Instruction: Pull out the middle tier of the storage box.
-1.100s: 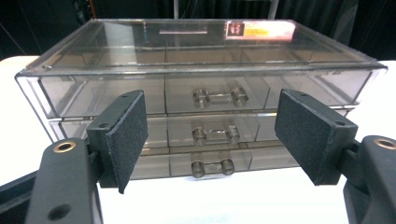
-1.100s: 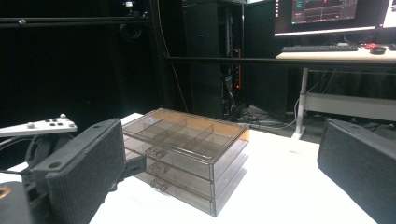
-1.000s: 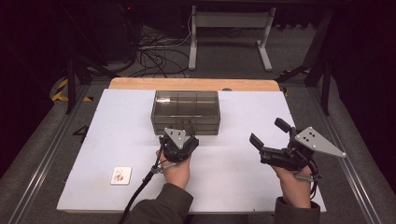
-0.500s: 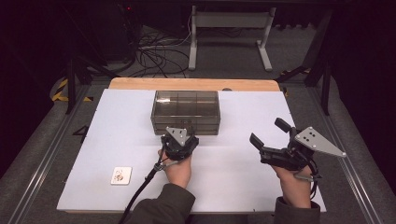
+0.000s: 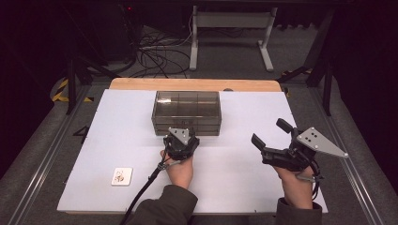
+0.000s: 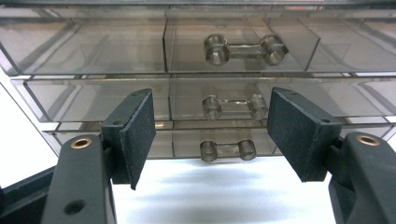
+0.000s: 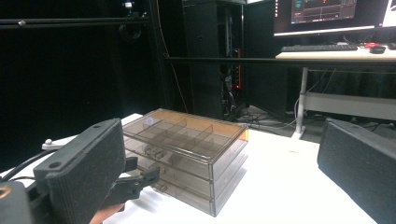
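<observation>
We're right up at the front of the smoky clear drawer unit (image 5: pixel 186 112), which sits toward the far middle of the desk (image 5: pixel 112 126). Our left tool (image 5: pixel 180 139) faces the stack of three drawers, jaws partly apart and just now closing in, with nothing between the pads yet. In the left gripper view the bottom drawer handle (image 6: pixel 228 150) sits lowest between the jaws and the middle drawer handle (image 6: pixel 230 107) just above it, both still beyond the pads (image 6: pixel 140 130).

Our right tool (image 5: pixel 274 140) hangs wide and empty, well off to the right of the unit.

Here's the risk as we judge it: the handles stack closely, so a slight tilt could put the pads on the wrong one, or on a drawer front. The handle looks small and slick, so a shallow pinch may slip off. And the unit looks light; pulling without the right tool bracing it could drag the whole box toward us.

Room is generous. There's bare desk between the unit and the near edge for a drawer to slide out, and open space on both sides. A small card (image 5: pixel 121 176) lies near the left front corner, clear of our path.
</observation>
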`<state>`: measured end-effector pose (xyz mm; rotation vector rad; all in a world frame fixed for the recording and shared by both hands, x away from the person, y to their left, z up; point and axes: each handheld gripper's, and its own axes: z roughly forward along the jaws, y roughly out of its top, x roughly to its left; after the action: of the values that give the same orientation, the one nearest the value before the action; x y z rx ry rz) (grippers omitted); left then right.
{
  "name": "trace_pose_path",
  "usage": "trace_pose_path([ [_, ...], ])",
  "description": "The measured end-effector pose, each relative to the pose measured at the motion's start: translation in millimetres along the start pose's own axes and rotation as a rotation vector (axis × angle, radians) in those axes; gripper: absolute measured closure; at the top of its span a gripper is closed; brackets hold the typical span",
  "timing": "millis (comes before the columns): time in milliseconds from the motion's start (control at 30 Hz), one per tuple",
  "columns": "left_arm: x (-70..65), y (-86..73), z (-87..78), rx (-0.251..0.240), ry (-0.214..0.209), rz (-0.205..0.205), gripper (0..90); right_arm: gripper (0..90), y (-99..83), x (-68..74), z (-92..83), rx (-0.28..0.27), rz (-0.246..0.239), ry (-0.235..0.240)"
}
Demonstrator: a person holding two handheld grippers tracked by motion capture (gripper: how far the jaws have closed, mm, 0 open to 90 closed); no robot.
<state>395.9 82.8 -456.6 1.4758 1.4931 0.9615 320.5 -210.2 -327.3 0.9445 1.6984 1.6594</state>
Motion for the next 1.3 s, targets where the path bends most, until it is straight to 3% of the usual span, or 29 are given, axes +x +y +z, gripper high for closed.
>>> trace_pose_path([
  [467, -3.3, -1.6, 3.2, 0.000, -0.003, 0.004, 37.2, 1.8, -0.2, 0.2, 0.4, 0.001, 0.003, 0.000],
  [800, -3.7, -0.5, 5.4, 0.019, -0.013, -0.024, 39.3, 1.8, -0.4, 0.8, 1.2, 0.003, 0.000, 0.001],
  [1300, -8.6, 0.3, 8.1, 0.032, -0.004, -0.028, 40.8, 1.8, -0.8, 1.6, 2.1, 0.005, 0.000, 0.003],
])
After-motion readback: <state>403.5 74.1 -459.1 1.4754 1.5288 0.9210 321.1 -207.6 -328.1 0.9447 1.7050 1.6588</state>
